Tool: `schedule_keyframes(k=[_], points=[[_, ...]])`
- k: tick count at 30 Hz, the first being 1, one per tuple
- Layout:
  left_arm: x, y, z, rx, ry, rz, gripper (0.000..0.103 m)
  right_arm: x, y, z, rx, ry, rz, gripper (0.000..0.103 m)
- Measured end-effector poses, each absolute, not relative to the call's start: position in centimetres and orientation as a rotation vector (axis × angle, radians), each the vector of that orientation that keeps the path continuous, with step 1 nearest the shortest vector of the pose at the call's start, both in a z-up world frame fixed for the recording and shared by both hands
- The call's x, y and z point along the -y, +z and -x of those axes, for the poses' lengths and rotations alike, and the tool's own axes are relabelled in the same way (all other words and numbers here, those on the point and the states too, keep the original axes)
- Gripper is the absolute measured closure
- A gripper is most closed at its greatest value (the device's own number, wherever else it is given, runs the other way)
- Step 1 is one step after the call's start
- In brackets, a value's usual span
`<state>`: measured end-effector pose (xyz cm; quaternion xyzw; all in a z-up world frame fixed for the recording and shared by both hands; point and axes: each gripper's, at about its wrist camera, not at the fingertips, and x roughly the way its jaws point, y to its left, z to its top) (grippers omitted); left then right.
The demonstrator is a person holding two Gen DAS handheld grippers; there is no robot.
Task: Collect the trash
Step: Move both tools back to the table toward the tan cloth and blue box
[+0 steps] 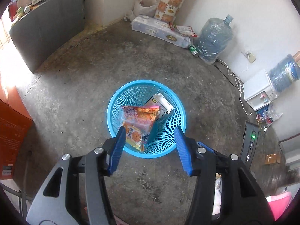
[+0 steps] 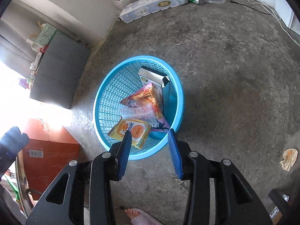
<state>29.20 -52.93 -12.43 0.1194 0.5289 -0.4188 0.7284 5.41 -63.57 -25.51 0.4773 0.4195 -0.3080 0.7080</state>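
The room had a stained concrete floor (image 1: 78,97), and in the left wrist view a blue mesh basket (image 1: 112,101) stood on it holding a yellow biscuit packet (image 1: 134,136), an orange snack bag (image 1: 140,115) and a small carton (image 1: 162,103), with the left gripper (image 1: 150,137) above it, fingers apart and empty. In the right wrist view the right gripper (image 2: 149,140) likewise hung spread and empty over the basket's near rim, while a crumpled wrapper (image 2: 288,158) lay well apart on the floor to the right; it looked light, soft and crushable, best pinched at a raised fold.
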Motion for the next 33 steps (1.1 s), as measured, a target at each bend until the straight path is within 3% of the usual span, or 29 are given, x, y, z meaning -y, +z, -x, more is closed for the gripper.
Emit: schedule_keyframes(k=[6,17,25,33], points=[[48.8,-5.7,-26.3,-1.052,-1.017,-0.21,0.051,61.3,-21.0,-2.3,-0.884,-0.666,-0.999,0.061],[32.3,5.3,-18.0,-0.789,-1.005,-0.032,0.028,52.4,-6.0,-0.4,-0.701,-0.607,-0.55,0.01],[15.2,7.2,-15.4,-0.678,-0.75,0.115,0.02,42.4,1.1,-4.1,-0.663,-0.292,-0.431,0.008],[-1.5,6.7,-14.3,-0.559,-0.333,0.206,0.016,30.1,2.3,-10.9,-0.752,0.069,-0.401,0.008]])
